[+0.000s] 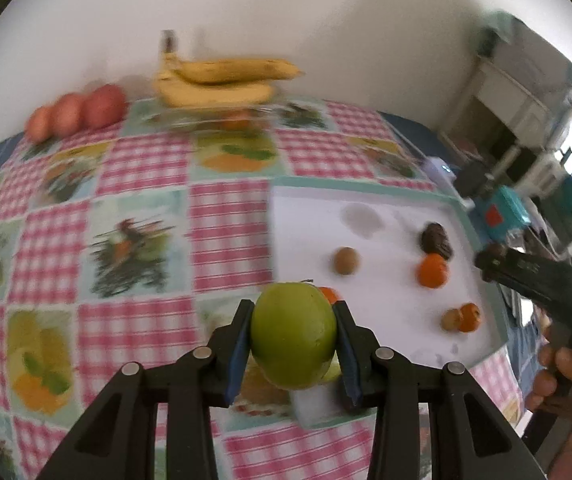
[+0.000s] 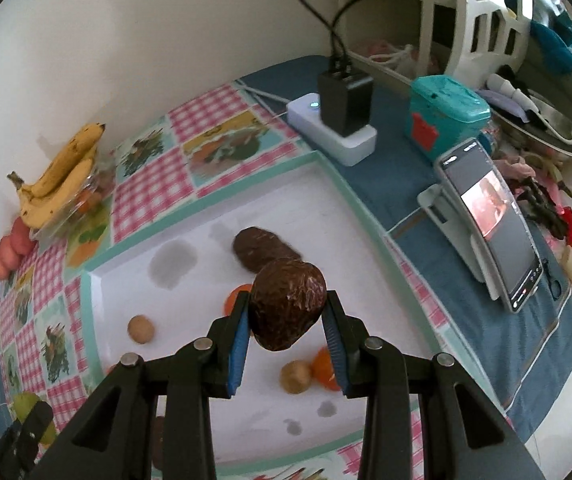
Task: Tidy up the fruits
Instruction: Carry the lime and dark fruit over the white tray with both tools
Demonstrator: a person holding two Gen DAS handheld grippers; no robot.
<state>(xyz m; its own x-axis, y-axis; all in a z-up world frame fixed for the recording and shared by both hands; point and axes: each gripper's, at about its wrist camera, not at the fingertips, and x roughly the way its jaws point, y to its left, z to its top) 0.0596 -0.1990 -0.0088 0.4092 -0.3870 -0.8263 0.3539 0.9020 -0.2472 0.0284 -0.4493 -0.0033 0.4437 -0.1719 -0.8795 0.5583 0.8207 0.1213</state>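
Observation:
My left gripper (image 1: 293, 334) is shut on a green apple (image 1: 292, 334), held above the near left corner of the white tray (image 1: 306, 220). My right gripper (image 2: 286, 322) is shut on a dark brown avocado (image 2: 288, 304), held above the tray (image 2: 245, 208). On the tray lie another dark avocado (image 2: 263, 250), oranges (image 2: 235, 296), (image 2: 326, 364) and small brown fruits (image 2: 140, 329), (image 2: 296, 376). Bananas (image 1: 221, 78) sit on a glass dish (image 1: 205, 118) at the table's far side, with red apples (image 1: 81, 114) to its left.
The table has a checked fruit-print cloth (image 1: 85, 240). Right of the tray are a white power strip with a black charger (image 2: 342, 116), a teal box (image 2: 446, 116) and a phone on a stand (image 2: 490, 220). A wall runs behind the table.

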